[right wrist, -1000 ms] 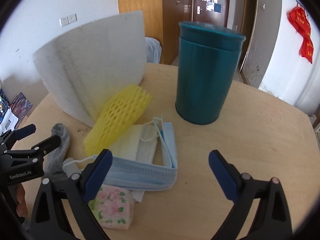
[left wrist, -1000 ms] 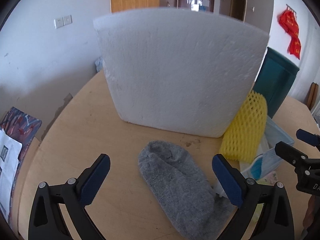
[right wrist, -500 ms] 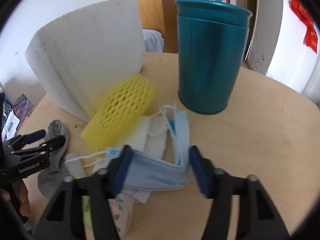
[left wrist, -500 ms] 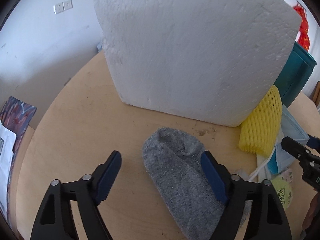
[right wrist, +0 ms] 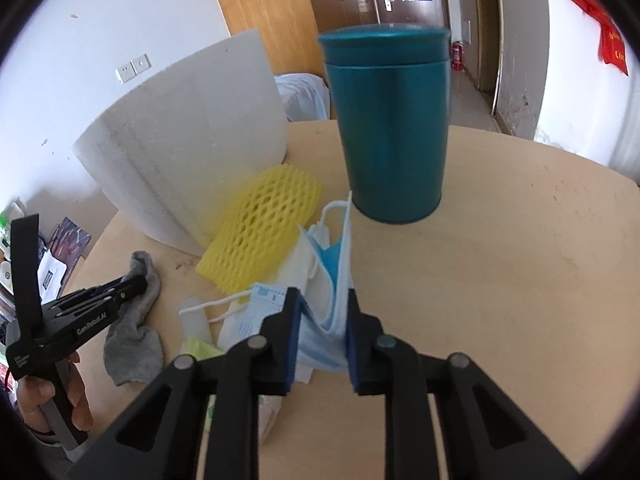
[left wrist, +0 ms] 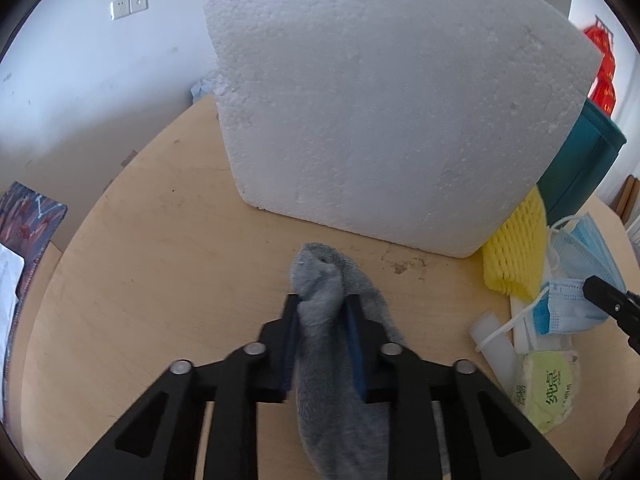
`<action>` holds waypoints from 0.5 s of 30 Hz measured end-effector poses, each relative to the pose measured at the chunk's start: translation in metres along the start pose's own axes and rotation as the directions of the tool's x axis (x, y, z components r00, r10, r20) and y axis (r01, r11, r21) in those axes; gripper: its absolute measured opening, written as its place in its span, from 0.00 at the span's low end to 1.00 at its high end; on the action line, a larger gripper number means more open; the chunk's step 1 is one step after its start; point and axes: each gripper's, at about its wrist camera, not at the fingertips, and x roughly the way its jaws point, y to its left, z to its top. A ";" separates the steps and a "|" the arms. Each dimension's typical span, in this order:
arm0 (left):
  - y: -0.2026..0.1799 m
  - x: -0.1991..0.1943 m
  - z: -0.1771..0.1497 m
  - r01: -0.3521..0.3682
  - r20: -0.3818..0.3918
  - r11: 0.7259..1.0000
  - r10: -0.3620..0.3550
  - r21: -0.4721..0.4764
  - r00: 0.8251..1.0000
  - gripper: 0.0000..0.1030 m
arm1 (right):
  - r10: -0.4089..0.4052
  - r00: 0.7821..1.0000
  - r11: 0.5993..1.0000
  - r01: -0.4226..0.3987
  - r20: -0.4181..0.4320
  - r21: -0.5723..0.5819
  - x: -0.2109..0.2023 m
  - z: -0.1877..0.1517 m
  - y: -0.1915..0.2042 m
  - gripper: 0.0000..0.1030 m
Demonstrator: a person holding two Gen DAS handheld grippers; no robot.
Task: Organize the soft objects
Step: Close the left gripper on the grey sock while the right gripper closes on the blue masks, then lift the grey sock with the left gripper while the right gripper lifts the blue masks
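On the table (left wrist: 152, 240) — sock (left wrist: 320, 292) and mask (right wrist: 332, 280) in closed jaws

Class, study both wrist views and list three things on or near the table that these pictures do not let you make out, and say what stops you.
- Teal canister: left wrist view, mostly hidden behind the foam block.
- Grey sock: its near end runs under the left gripper.
- Tissue packet: right wrist view, covered by the right gripper and blue face mask.

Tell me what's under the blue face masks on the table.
Under the blue face masks lie a white foam sheet and part of a tissue pack. Whatever else sits beneath is covered by the masks and the right gripper.
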 end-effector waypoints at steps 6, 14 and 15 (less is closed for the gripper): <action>0.009 -0.008 0.002 0.015 0.030 1.000 -0.015 -0.004 0.999 0.13 | -0.005 1.000 1.000 0.006 0.012 -0.026 -0.011 -0.007 0.002 0.11; 0.008 -0.019 -0.017 0.062 0.041 0.998 -0.062 0.005 0.997 0.08 | -0.020 0.994 1.000 0.022 0.104 -0.015 -0.036 -0.006 0.001 0.08; 0.011 -0.019 -0.015 0.064 0.044 0.998 -0.064 0.007 0.997 0.08 | -0.018 0.993 1.000 0.018 0.116 -0.006 -0.039 -0.005 0.000 0.08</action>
